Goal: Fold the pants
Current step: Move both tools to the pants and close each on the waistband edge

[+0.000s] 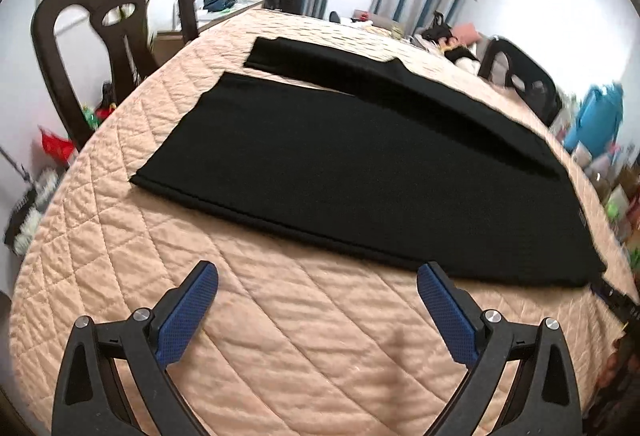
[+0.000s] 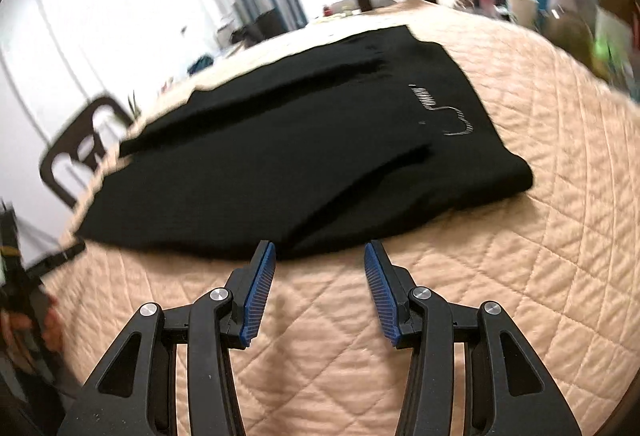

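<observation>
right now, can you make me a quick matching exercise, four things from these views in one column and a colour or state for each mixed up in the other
Things:
1. pants
2. quilt
3. left gripper
4. chair

Colour or state:
a. peach, diamond-stitched
b. dark brown, standing beside the quilted surface
c. black, spread flat with the legs apart
d. open, holding nothing

Pairs: 1-c, 2-a, 3-d, 4-b
</observation>
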Tool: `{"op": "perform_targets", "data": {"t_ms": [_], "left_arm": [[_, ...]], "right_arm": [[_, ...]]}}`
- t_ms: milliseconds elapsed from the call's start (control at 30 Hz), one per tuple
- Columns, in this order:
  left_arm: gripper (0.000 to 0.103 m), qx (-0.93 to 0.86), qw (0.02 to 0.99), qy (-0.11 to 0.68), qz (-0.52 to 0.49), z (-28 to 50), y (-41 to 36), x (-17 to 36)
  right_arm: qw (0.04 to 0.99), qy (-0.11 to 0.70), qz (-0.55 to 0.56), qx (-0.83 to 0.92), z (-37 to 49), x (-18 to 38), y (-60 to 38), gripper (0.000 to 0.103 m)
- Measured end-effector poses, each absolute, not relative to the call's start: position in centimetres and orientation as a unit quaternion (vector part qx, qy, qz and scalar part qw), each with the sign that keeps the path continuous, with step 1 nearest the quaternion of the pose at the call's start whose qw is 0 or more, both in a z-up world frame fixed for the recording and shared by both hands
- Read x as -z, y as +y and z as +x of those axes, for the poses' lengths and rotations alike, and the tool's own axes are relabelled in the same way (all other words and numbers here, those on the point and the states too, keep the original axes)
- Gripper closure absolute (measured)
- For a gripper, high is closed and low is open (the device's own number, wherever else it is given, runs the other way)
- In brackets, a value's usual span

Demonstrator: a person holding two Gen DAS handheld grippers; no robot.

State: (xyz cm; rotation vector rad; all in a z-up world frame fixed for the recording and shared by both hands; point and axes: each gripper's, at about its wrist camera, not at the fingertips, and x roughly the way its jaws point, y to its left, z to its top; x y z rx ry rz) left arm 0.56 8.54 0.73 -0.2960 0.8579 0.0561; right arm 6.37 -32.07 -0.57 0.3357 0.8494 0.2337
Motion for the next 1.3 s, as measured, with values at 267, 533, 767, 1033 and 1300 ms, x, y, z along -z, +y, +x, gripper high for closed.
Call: {"op": "perform_targets", "data": {"t_ms": [267, 533, 767, 1033, 1300], "left_arm": [[0.01, -0.042, 0.897, 0.397, -0.191, 2.3, 10.2, -0.9], [0.051, -0.086, 0.898, 0.389, -0.185, 3.5, 11.4, -0.7], [0.091, -0.098, 0.894, 0.386, -0.206, 3.8, 13.2, -0.5], [0.098, -0.08, 0.895, 0.379, -0.22, 3.0, 13.5, -1.1], [0.098, -0.045, 0.91, 0.344, -0.226, -2.1, 13.2, -3.7]], "right_arm": [[0.88, 0.388, 0.266, -0.074, 8.1, 0.9, -35.4, 0.056], [0.87, 0.356, 0.337, -0.054, 8.1, 1.1, -36.2, 0.056], [0.858, 0.361, 0.365, -0.018, 8.1, 1.7, -37.0, 0.07], [0.864, 0.343, 0.367, -0.021, 7.2, 1.4, -37.6, 0.1], [0.877, 0.313, 0.362, -0.05, 2.4, -1.0, -38.2, 0.101]]}}
